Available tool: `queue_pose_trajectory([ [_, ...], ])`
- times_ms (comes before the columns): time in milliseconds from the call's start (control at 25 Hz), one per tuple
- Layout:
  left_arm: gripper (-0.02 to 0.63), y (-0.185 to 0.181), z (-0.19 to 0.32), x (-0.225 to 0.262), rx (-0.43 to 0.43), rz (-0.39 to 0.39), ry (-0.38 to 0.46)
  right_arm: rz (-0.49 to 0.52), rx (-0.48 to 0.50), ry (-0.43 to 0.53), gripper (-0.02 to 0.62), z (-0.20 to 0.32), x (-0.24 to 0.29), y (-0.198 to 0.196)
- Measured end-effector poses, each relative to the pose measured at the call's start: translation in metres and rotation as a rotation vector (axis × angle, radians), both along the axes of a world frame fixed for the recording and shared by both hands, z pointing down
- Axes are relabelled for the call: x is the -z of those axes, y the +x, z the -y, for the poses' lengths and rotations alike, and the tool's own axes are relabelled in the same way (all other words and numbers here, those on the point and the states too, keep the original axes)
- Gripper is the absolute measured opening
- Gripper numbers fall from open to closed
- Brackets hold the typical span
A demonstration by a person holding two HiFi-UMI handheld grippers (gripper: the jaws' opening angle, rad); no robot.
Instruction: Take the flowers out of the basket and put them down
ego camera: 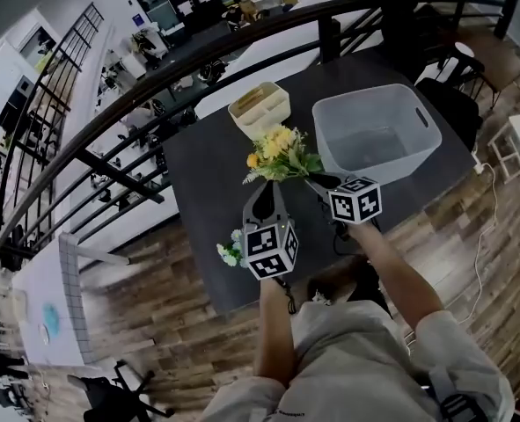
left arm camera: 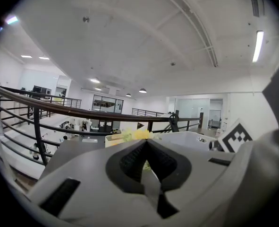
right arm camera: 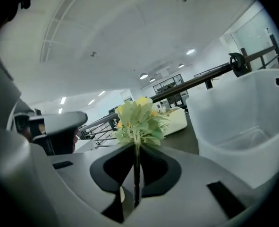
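- The yellow flowers [ego camera: 280, 150] are hovering mid-frame over the dark table [ego camera: 198, 178], the right gripper [ego camera: 318, 183] pinching their stem
- The left gripper [ego camera: 267, 188] is hovering beside it, jaws together
- The cream basket [ego camera: 260, 108] is sitting just above the flowers in the frame

We see a dark table [ego camera: 207, 165] carrying a clear bin [ego camera: 365, 96]. A cream basket [ego camera: 244, 112] sits just left of the bin, with white flowers [ego camera: 230, 251] well apart (near the table's front-left edge).
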State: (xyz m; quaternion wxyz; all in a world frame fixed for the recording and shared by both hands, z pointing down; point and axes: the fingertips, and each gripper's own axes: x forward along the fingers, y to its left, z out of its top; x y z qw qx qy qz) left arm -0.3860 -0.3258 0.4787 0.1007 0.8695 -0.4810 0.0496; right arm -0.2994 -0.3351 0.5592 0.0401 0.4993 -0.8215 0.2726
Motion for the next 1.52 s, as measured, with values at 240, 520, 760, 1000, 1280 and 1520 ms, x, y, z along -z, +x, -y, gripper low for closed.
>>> queue_pose_trajectory([
  [240, 0.015, 0.000, 0.002, -0.005, -0.018, -0.020, -0.022, -0.205, -0.076, -0.114, 0.058, -0.021, -0.094, -0.007],
  [520, 0.015, -0.007, 0.006, -0.006, -0.017, 0.008, -0.029, -0.361, -0.150, -0.211, 0.058, -0.035, -0.165, 0.009],
  [760, 0.015, -0.018, 0.009, -0.010, -0.024, -0.076, -0.043, -0.408, -0.119, -0.256, 0.062, -0.038, -0.188, 0.009],
  [1000, 0.015, -0.022, 0.012, -0.020, -0.019, -0.045, -0.059, -0.403, -0.107, -0.312, 0.083, -0.026, -0.199, 0.013],
  [1280, 0.015, -0.013, 0.008, -0.036, -0.014, -0.068, -0.084, -0.451, -0.091, -0.305, 0.236, -0.039, -0.189, 0.016],
  [1520, 0.015, -0.002, 0.008, -0.013, -0.018, -0.045, -0.016, -0.434, -0.140, -0.140, 0.288, -0.067, -0.121, 0.035],
])
